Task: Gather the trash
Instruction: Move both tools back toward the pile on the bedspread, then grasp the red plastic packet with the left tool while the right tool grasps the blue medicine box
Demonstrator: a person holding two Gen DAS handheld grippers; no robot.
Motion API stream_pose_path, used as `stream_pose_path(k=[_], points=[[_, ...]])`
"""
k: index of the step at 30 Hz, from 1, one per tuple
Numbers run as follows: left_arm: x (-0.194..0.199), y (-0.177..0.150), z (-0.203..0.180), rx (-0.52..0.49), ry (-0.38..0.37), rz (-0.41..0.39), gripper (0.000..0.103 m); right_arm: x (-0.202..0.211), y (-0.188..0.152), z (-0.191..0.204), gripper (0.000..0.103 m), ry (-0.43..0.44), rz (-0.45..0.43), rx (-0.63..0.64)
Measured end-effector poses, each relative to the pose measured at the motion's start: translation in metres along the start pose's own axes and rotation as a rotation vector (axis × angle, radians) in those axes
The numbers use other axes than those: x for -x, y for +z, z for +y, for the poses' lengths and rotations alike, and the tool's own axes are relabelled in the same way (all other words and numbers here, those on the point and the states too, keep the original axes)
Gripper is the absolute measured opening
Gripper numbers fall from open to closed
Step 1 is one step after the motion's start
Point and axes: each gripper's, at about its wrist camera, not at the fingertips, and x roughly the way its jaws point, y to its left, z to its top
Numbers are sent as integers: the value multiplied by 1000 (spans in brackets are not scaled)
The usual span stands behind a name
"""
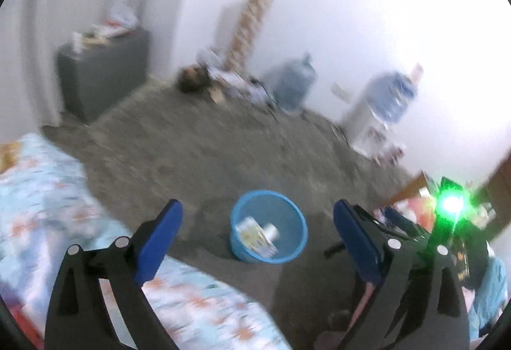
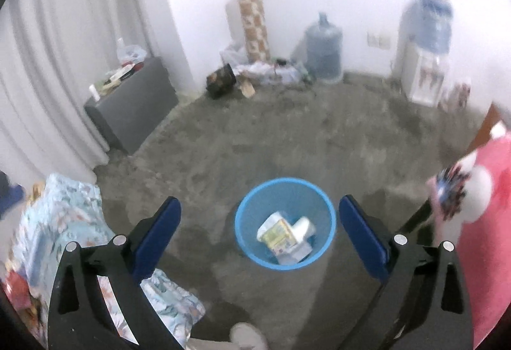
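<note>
2 grippers, both spread wide and both empty: that is what I have to work with. Between the blue pads of my right gripper (image 2: 259, 227) nothing is held, and the same goes for my left gripper (image 1: 258, 230), whose view is smeared with motion blur.

Straight ahead of the right gripper, centred between its fingers and below them on the grey carpet (image 2: 287, 142), stands the blue mesh bin (image 2: 285, 223). It is upright, mouth facing up, and already holds a yellow-printed packet (image 2: 277, 234) and a white crumpled piece (image 2: 303, 227) lying against each other. From the left wrist the bin sits slightly right of centre, so I judge the right gripper the better aligned of the 2.

To the near left lies a floral bedsheet (image 2: 64, 212); to the near right, a pink cloth (image 2: 485, 222). At the far wall I see loose clutter (image 2: 265, 68) between a dark bag and a large water bottle (image 2: 324, 49), well apart from the bin.

I judge the next piece of trash lies out there or on the grey cabinet (image 2: 134, 113) at far left, so the bin is behind whichever way I reach. Which item counts as trash I cannot tell from here.
</note>
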Motion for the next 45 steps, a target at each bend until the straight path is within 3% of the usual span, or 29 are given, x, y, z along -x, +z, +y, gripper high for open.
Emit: stream_pose_path(k=[6, 9, 13, 16, 18, 22, 24, 26, 31, 34, 38, 45], points=[[117, -33, 62, 94, 171, -184, 95, 31, -8, 41, 95, -20, -58, 150], [181, -60, 97, 151, 298, -278, 95, 43, -13, 61, 95, 29, -66, 198], [245, -101, 142, 249, 438, -348, 97, 53, -16, 86, 95, 205, -68, 236], [272, -130, 168, 322, 497, -359, 97, 55, -16, 109, 95, 361, -50, 276], [283, -149, 179, 369, 522, -368, 97, 55, -18, 128, 95, 399, -31, 300], [291, -177, 197, 460, 510, -380, 97, 49, -26, 157, 95, 467, 41, 312], [293, -183, 206, 496, 492, -372, 97, 41, -31, 172, 95, 506, 126, 317], [291, -184, 217, 540, 448, -361, 97, 30, -34, 185, 95, 555, 220, 316], [290, -183, 232, 616, 364, -393, 97, 26, -52, 208, 95, 634, 334, 286], [286, -180, 230, 613, 306, -401, 97, 19, -57, 217, 95, 674, 397, 262], [267, -168, 208, 492, 264, -381, 97, 2, -65, 229, 94, 730, 504, 200], [209, -159, 159, 159, 382, -259, 91, -23, -73, 250, 87, 811, 624, 103]])
